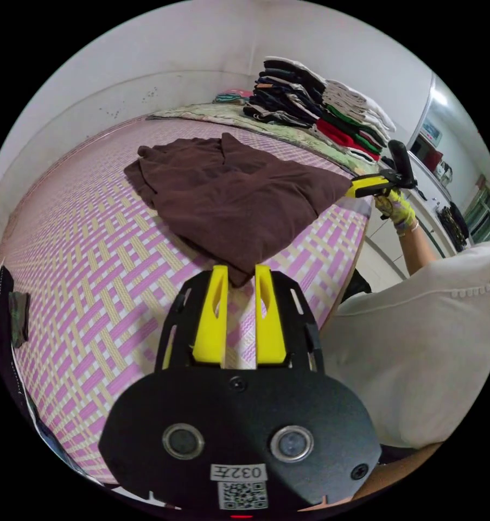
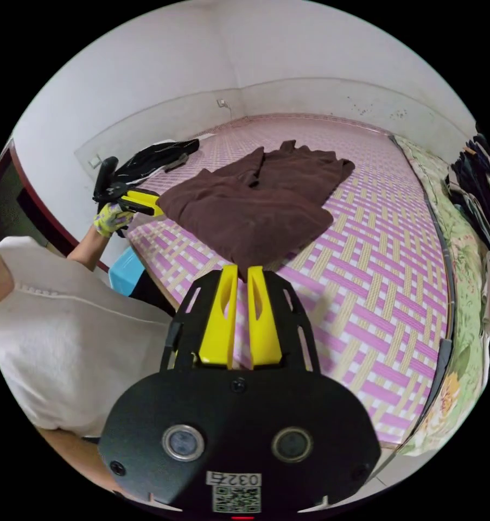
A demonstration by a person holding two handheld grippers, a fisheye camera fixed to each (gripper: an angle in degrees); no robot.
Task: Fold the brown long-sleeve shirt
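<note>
1. The left gripper has its yellow jaws pinched on a near corner of the brown shirt, with cloth bunched between the tips. The right gripper is clamped the same way on the other near corner.
2. The shirt lies straight ahead of both tools on the pink woven mat, already doubled over, its collar end farthest from the jaws.
3. Each hold looks thin, just a corner. I judge a quick lift could pull the fabric out of one tool, so the edge would sag and the fold go crooked.
4. If the jaws have caught only the top layer, the lower layer would stay behind and the stack would come apart.
5. Beyond the right gripper the stack of folded clothes sits close; a wide swing might brush it.
6. Uneven pull between the two tools would skew the hem line.
</note>
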